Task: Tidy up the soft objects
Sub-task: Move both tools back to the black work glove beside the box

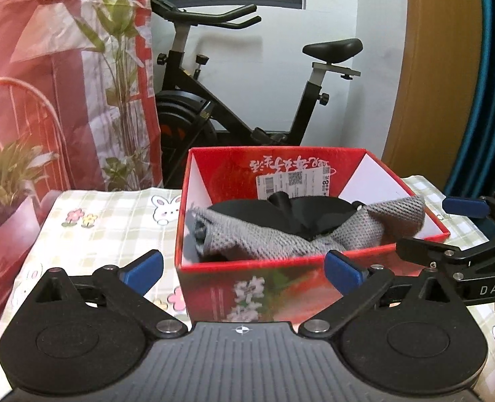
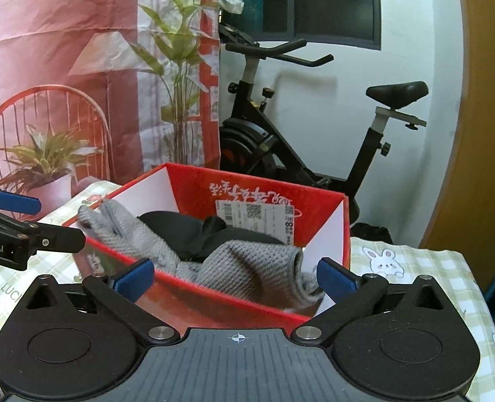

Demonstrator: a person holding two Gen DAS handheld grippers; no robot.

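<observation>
Bunny-print checked tablecloth point(image 1: 113, 214), exercise bike point(image 1: 234, 100) behind

Behind the desk point(image 1: 80, 234), which we see covered by a checked cloth printed with rabbits and flowers, stands a black exercise bike point(image 1: 234, 100) with its saddle to the right, against a white wall. Above it we note a dark window point(image 2: 334, 3). To the left hangs a red backdrop point(image 2: 63, 67) printed with potted plants and a chair. At far right we see a wooden panel point(image 1: 431, 67).
</observation>
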